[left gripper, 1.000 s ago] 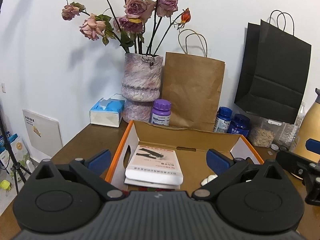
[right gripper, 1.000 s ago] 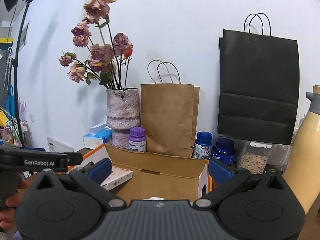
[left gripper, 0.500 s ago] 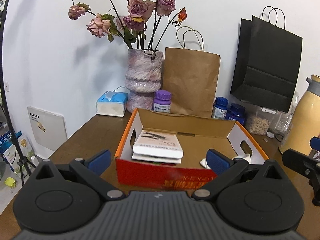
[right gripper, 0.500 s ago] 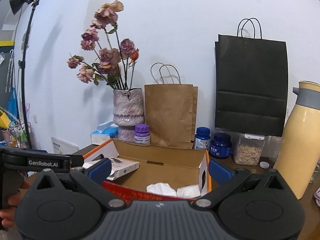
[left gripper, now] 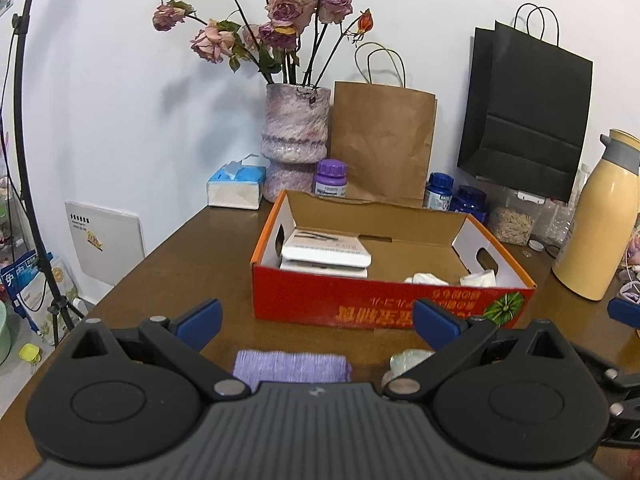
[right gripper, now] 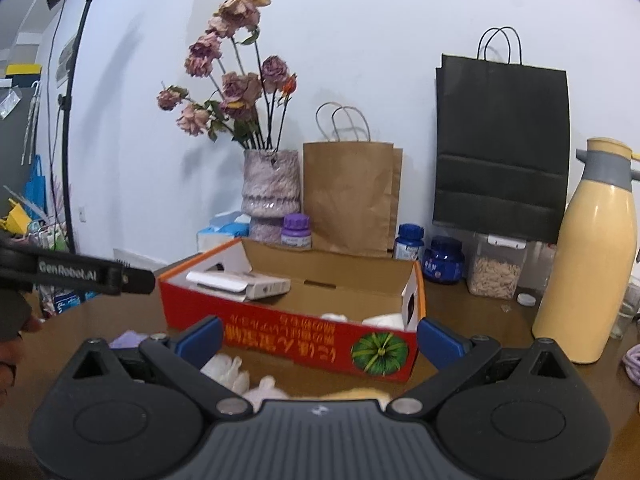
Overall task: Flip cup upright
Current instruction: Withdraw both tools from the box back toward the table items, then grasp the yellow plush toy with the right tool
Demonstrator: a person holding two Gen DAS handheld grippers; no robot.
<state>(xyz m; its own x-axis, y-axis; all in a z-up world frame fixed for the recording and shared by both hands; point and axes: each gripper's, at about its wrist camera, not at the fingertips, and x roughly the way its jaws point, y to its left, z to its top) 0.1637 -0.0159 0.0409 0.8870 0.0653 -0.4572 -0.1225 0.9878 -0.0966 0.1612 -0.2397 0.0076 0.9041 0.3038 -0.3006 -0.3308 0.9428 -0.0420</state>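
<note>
Both tools [left gripper: 316, 320] [right gripper: 319, 338] level, spread wide above table [left gripper: 180, 264].

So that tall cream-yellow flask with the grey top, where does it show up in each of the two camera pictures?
Left wrist view: the flask stands at the far right edge, on the table to the right of the red box.
Right wrist view: the flask is again on the right, larger, right of the same red box.
Shared landmark: the black paper bag on the wall, just left of the flask.
</note>
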